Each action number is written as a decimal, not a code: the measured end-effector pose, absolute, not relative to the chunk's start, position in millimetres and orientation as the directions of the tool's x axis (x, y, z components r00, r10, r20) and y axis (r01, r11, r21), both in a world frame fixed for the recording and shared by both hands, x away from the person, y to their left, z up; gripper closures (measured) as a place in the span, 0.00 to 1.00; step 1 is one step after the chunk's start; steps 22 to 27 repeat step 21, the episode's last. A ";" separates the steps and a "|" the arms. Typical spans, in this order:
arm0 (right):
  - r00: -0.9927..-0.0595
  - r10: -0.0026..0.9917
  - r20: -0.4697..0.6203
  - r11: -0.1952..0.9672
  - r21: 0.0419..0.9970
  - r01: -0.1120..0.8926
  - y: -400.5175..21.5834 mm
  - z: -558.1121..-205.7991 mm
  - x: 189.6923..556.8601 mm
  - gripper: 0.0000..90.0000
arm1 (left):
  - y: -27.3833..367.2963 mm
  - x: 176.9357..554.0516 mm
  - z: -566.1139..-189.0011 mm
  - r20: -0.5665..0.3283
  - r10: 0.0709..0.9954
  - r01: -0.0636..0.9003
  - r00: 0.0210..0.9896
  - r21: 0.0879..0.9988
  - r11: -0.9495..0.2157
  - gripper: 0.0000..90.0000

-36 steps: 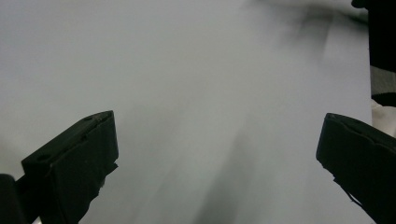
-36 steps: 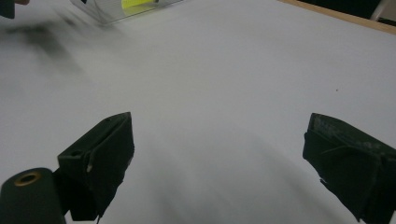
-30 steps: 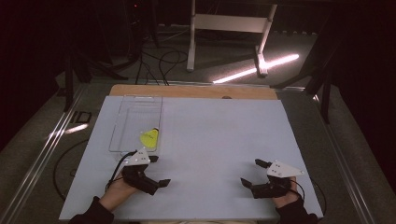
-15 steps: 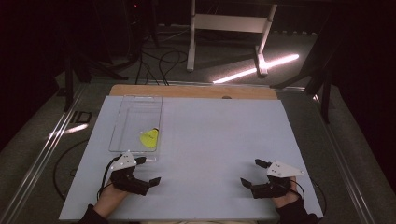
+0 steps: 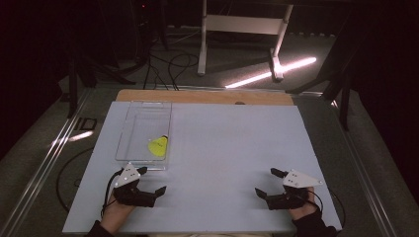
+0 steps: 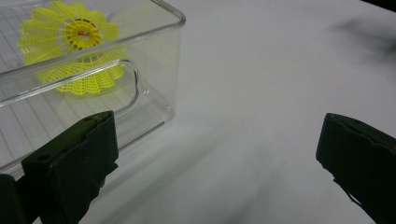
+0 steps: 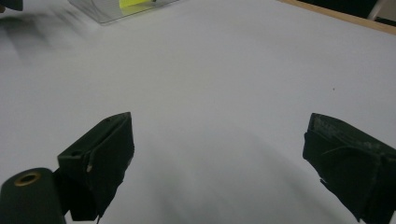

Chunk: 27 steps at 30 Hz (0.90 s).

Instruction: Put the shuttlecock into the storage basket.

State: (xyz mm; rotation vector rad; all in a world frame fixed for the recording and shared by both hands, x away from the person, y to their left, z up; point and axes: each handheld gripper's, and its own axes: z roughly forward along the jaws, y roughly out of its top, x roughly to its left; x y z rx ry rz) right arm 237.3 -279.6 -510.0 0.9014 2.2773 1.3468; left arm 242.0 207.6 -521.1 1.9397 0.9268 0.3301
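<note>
A yellow shuttlecock [image 5: 158, 146] lies in the near end of a clear plastic box [image 5: 148, 104] on the left of the white tabletop [image 5: 232, 143]. My left gripper [image 5: 152, 179] rests open just in front of the box's near right corner, with nothing between its jaws. In the left gripper view the shuttlecock [image 6: 74, 51] shows through the box wall [image 6: 156, 70], above and left of the open left gripper [image 6: 217, 140]. My right gripper [image 5: 265, 181] lies open and empty at the near right. The right gripper view has the right gripper [image 7: 219, 135] over bare tabletop, the box [image 7: 105, 13] far off.
A wooden strip [image 5: 207, 96] runs along the table's far edge. Beyond it stand a white frame [image 5: 237, 29] and cables on a dark floor. A metal rail [image 5: 54, 148] runs along the left side.
My left gripper has drawn back a little to the left and toward the near edge, away from the box. The right gripper has stayed put.
</note>
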 end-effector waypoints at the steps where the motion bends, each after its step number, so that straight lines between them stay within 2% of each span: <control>1: -0.740 0.673 0.022 0.351 0.871 0.345 -279.3 -509.9 237.2 0.10 | 207.7 241.8 -520.7 -0.139 0.720 0.469 0.680 0.837 -0.282 0.00; 27: -0.732 0.680 0.021 0.341 0.876 0.342 -281.5 -509.7 237.4 0.10 | 207.4 241.9 -521.8 -0.148 0.708 0.466 0.690 0.839 -0.279 0.00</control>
